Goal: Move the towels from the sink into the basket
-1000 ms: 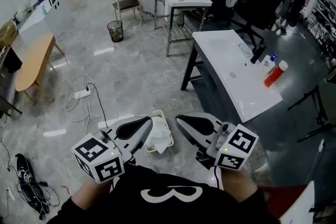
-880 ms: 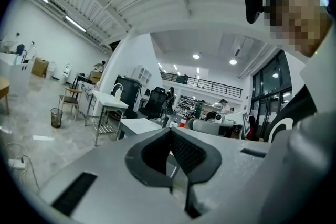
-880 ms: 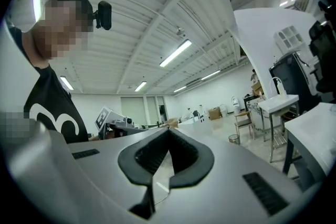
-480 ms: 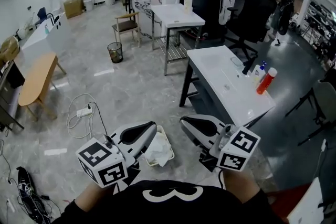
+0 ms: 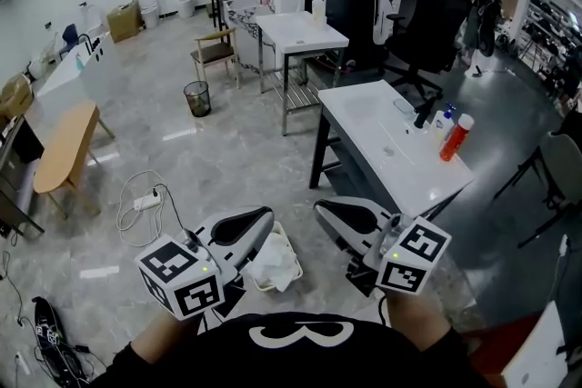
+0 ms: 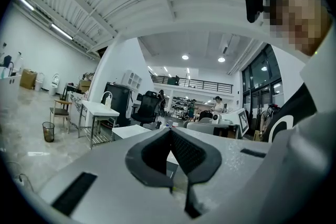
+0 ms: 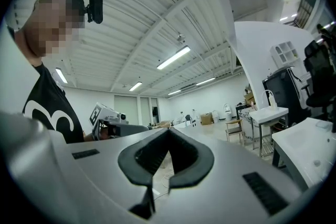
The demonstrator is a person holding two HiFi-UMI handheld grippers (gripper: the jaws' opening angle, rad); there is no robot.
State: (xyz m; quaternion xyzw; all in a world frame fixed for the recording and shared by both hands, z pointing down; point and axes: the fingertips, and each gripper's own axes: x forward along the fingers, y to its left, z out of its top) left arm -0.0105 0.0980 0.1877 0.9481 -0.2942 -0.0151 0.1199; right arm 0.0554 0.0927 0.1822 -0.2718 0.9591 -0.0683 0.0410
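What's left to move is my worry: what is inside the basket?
A white towel fills the basket, heaped above its rim. The left tongs cover its left side, and anything beneath the towel is hidden.

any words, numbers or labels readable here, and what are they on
"3": large white figure on the black shirt, also seen in the right gripper view.
Left cube and right cube: black-and-white coded squares only, no letters.
Red bottle: any label too small to read.
Box: any print too small to read.
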